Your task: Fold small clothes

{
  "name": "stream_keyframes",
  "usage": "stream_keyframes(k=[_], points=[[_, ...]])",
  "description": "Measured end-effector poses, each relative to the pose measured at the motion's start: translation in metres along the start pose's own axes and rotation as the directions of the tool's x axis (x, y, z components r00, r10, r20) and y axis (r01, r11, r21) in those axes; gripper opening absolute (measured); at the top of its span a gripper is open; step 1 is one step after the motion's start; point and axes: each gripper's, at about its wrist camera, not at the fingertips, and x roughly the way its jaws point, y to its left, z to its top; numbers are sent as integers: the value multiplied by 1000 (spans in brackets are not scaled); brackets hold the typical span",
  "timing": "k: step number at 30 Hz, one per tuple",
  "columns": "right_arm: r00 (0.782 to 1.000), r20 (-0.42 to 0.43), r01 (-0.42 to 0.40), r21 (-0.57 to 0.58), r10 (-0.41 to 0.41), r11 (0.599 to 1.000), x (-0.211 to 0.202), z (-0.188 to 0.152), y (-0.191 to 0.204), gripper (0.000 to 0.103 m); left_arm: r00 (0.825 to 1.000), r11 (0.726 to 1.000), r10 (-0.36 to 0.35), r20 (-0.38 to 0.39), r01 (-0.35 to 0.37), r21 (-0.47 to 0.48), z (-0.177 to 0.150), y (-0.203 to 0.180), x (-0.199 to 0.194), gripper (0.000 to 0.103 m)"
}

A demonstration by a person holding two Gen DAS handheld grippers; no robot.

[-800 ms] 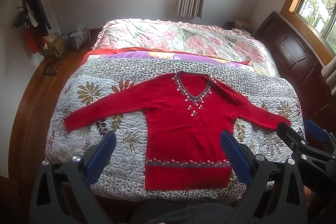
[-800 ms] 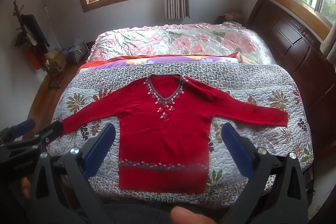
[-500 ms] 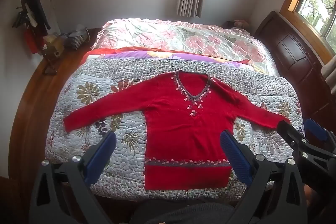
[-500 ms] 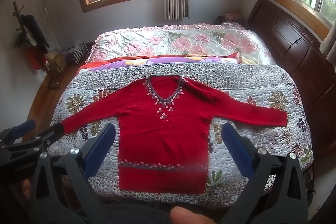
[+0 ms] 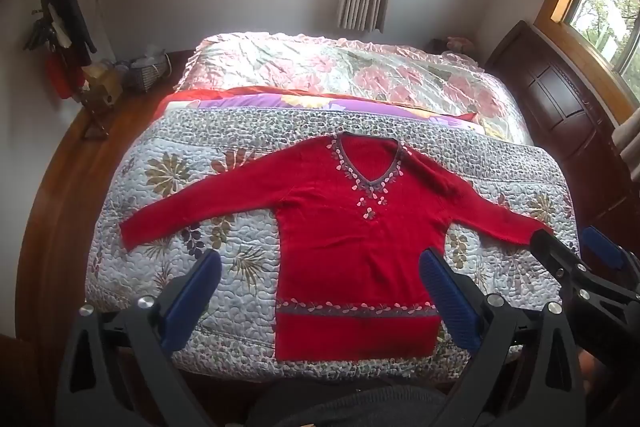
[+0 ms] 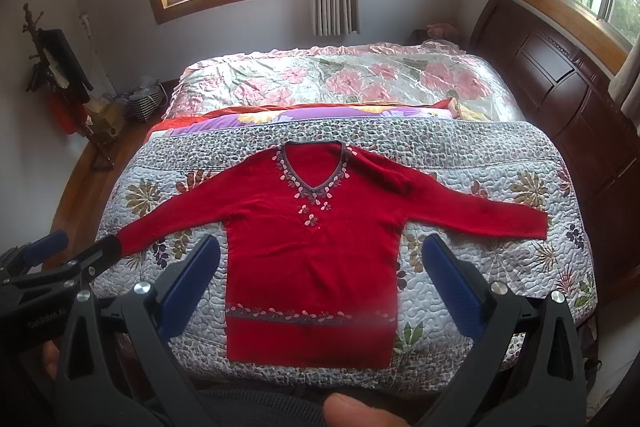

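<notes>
A red V-neck sweater [image 5: 352, 227] [image 6: 312, 247] with pale leaf trim lies flat and face up on the quilted bed cover [image 5: 180, 183] [image 6: 500, 267], both sleeves spread sideways, hem toward me. My left gripper [image 5: 320, 279] hangs open above the near edge of the bed, its blue pads either side of the sweater's lower body, touching nothing. My right gripper [image 6: 320, 267] is open too, framing the same part of the sweater from above. Each gripper shows in the other's view: the right gripper [image 5: 576, 255] at the right, the left gripper [image 6: 80, 247] at the left.
A floral bedspread [image 6: 340, 79] covers the far half of the bed. A dark wooden headboard [image 6: 560, 75] runs along the right. A coat stand [image 5: 60, 27] and baskets [image 5: 148, 71] stand on the wood floor at the left. A thumb [image 6: 352, 409] shows at the bottom.
</notes>
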Motion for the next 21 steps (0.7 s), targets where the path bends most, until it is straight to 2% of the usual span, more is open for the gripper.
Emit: stream_keyframes(k=[21], points=[[1000,1,2,4,-2,1000,-1,-4,0,100,1000,1000,-1,-2,1,-2,-2,1,0,99]])
